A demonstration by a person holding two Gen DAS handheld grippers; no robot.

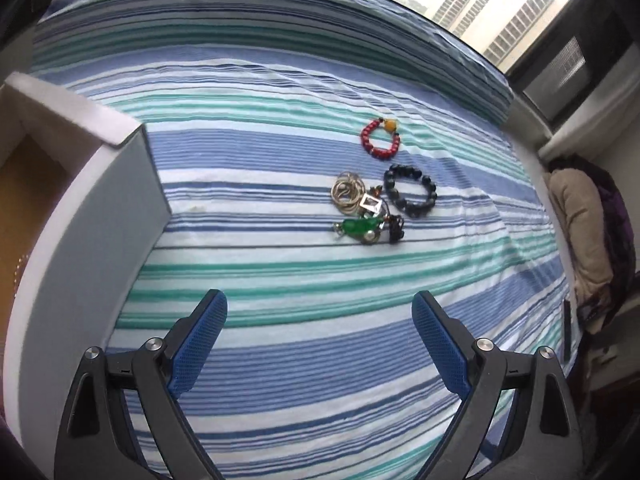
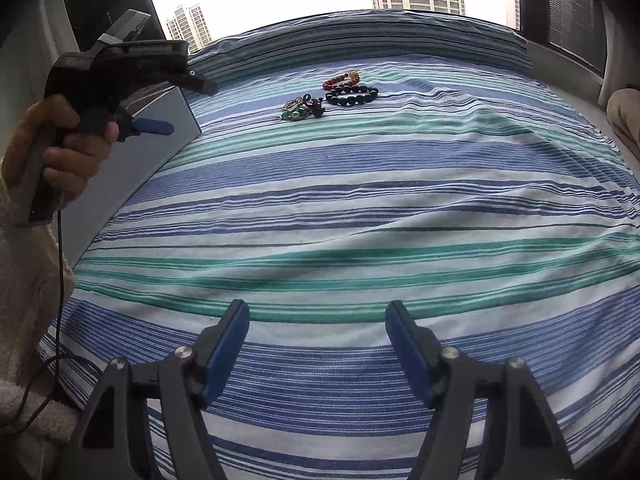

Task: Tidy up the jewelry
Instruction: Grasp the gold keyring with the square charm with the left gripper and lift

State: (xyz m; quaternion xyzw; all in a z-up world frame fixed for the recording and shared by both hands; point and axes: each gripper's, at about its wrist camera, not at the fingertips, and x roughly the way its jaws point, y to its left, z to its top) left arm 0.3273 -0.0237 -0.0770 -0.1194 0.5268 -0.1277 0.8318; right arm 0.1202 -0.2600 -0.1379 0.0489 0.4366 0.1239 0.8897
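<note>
Jewelry lies on a striped bedsheet point(image 1: 280, 152). A red bead bracelet point(image 1: 381, 137) with a yellow bead lies farthest. A black bead bracelet point(image 1: 410, 195) lies nearer. Beside it are coiled silver rings point(image 1: 347, 197) and a tangle with a green pendant point(image 1: 358, 228). My left gripper point(image 1: 320, 332) is open and empty, well short of the jewelry. My right gripper point(image 2: 317, 340) is open and empty, far from the jewelry pile point(image 2: 304, 108). The red bracelet point(image 2: 342, 80) and black bracelet point(image 2: 352, 95) show there too. The left gripper point(image 2: 160, 100) shows at the left, hand-held.
A white open box point(image 1: 100, 184) with a tan interior stands on the bed at the left; it also shows in the right wrist view point(image 2: 168, 128). A window point(image 1: 480, 8) runs behind the bed. Clothes point(image 1: 580, 220) hang at the right.
</note>
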